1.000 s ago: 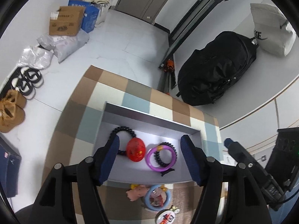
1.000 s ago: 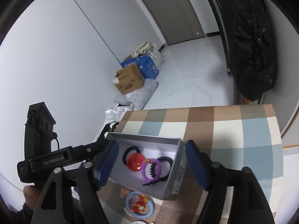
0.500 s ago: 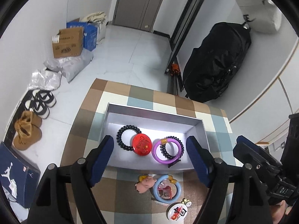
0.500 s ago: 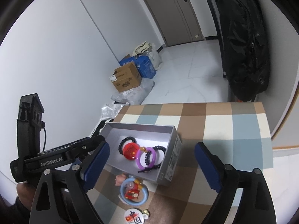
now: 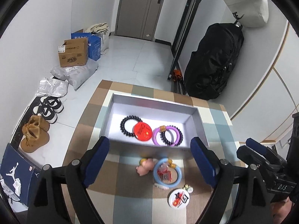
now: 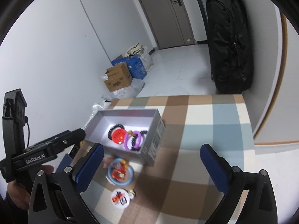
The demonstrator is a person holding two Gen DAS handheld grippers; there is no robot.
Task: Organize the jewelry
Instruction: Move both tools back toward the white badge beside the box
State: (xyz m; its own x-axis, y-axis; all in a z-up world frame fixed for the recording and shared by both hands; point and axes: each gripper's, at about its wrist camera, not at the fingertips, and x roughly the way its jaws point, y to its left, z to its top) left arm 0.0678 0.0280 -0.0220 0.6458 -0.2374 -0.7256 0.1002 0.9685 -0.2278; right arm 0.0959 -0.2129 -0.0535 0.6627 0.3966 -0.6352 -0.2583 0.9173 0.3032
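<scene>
On the floor at far left, the left wrist view alone shows a dark blue shoebox with a white Jumpman logo (image 5: 13, 169), tan suede boots (image 5: 34, 133) and black-and-white sneakers (image 5: 49, 108). Both views show a brown cardboard carton with printed labels (image 5: 73, 55), the print too small to read.

On the checked brown, blue and cream tabletop (image 5: 130, 201) sits a shallow grey rectangular cardboard box (image 5: 155, 101), its long axis running left to right in the left wrist view. Inside lie a black beaded bracelet (image 5: 125, 128), a round red badge with pale lettering (image 5: 142, 131) overlapping it, then a purple plastic bangle (image 5: 156, 139) around a second black beaded bracelet (image 5: 179, 136).

Just in front of the box lie a small pink pig figure (image 5: 143, 169), a light blue plastic bangle (image 5: 167, 173) and a white round badge with red and black print (image 5: 179, 198).

The left tool (image 5: 149, 165) gapes wide and empty. The right tool (image 6: 152, 166) is likewise wide and empty; only its view shows "GenRobot.AI" on the left handle.
</scene>
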